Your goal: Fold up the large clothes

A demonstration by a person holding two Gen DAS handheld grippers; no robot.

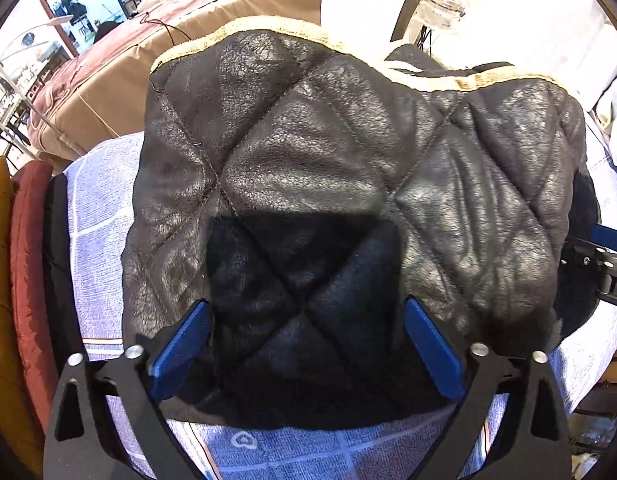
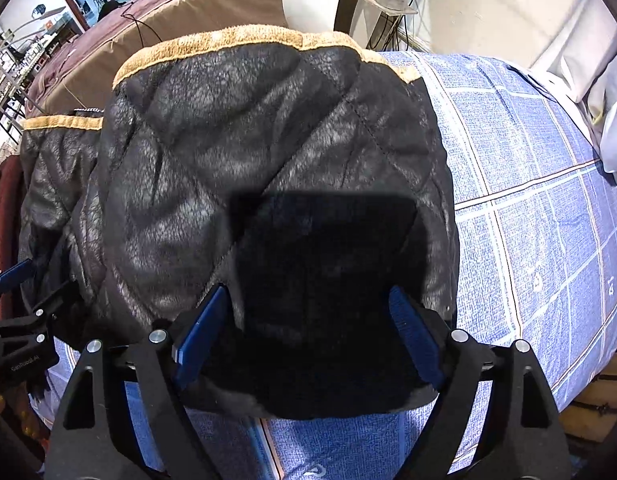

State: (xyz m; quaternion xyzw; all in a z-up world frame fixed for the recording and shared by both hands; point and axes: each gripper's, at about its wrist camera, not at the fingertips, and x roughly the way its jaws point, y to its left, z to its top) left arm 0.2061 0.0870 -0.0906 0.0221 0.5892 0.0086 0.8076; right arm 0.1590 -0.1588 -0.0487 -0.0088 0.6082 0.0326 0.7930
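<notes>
**Quilted jacket on the bed: thick, floppy, grab by the near hem**

The black quilted leather-look jacket (image 1: 308, 152) lies folded into a bulky pad on the blue checked bedsheet (image 1: 104, 208), tan fleece trim (image 1: 268, 26) on its far edge, toward the brown sofa (image 1: 120, 72) beyond.

Left hand-held gripper (image 1: 306, 340): jaws spread wide, hanging over the jacket's near part, blue pads either side w/ nothing pinched. Right hand-held gripper (image 2: 308, 332): also wide, over the jacket's near right corner, pads not seen pressing on anything (its own shadow hides the fabric right under it, so contact there is hard to judge).

Handling, as a guess:
- Heavy-ish and padded; soft, but layers are thick, so folds will spring back.
- Surface looks smooth and glossy, prob. slippery for pads; quilt seams and hem give better purchase.
- Not fragile.
- Best hold: near hem or corners, one gripper each side, biting through all layers w/ jaws wide.
- Fleece edge would grip well but sits farthest from the grippers.
</notes>
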